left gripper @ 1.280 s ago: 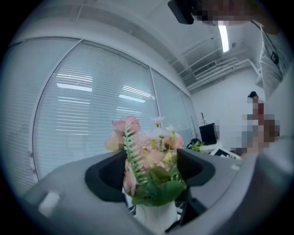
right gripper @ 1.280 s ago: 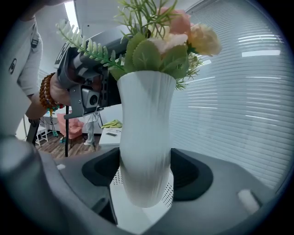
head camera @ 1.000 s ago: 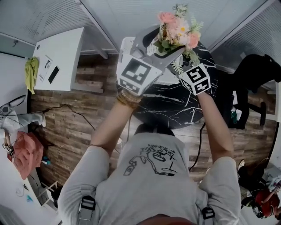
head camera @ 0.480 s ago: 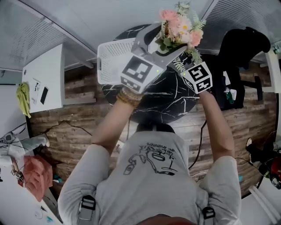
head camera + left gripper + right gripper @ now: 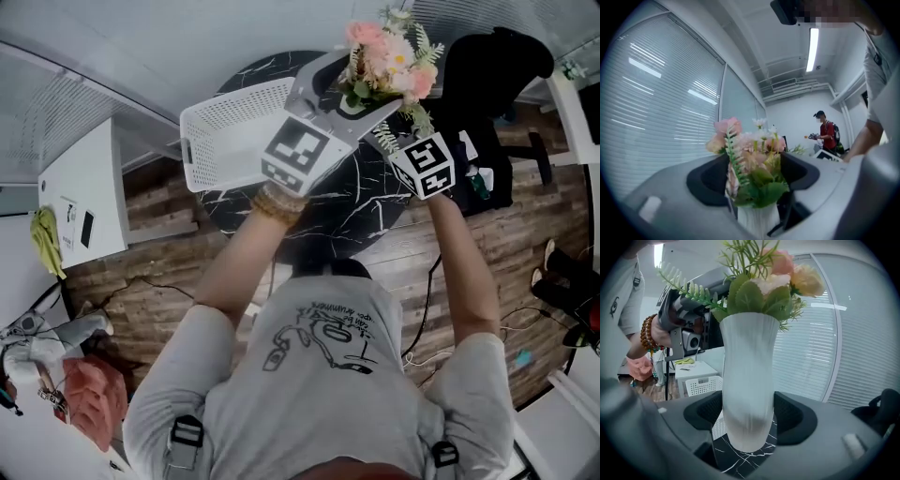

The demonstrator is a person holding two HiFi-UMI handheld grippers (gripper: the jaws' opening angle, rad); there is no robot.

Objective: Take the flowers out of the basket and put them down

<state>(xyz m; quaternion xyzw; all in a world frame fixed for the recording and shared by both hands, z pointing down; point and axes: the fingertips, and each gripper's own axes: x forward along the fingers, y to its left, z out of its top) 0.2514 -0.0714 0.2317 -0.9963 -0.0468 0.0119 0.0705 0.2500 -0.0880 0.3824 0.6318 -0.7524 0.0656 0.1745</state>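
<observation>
clearly the white vase point(image 5: 747, 380) of flowers point(image 5: 384, 61) is held up beside the basket point(image 5: 230, 141), pinched wide at its body by the right gripper point(image 5: 750, 414) and at its neck by the left gripper point(image 5: 753, 176). it is best lowered upright onto bare table point(image 5: 356, 211) before either grip is eased.

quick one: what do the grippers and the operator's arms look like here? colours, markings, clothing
The left gripper and right gripper have grey bodies with black pads inside the jaws. Each carries a cube with black-and-white square markers. The person wears a grey short-sleeved T-shirt with a black drawing and a beaded bracelet on the left wrist.
</observation>
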